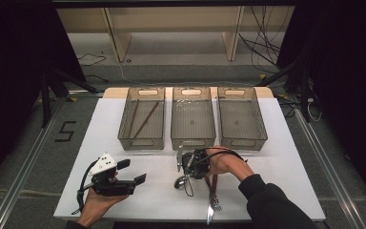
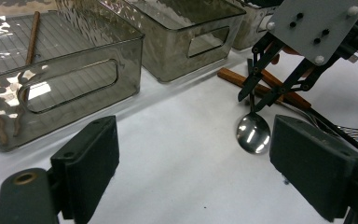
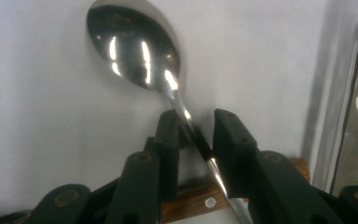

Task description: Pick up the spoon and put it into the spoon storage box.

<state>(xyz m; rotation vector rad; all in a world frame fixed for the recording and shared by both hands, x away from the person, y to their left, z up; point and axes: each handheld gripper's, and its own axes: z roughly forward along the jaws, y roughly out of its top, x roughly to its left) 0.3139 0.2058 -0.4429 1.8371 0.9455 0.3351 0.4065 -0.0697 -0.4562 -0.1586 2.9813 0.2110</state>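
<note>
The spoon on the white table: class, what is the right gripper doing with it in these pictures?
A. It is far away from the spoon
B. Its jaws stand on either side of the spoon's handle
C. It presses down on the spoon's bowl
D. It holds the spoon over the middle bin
B: in the right gripper view the right gripper has its two black jaws either side of the handle of the spoon, whose bowl lies on the table.

The right gripper (image 3: 195,140) held its black jaws narrowly around the steel spoon (image 3: 135,51) handle, above a wooden handle (image 3: 191,198).
</note>
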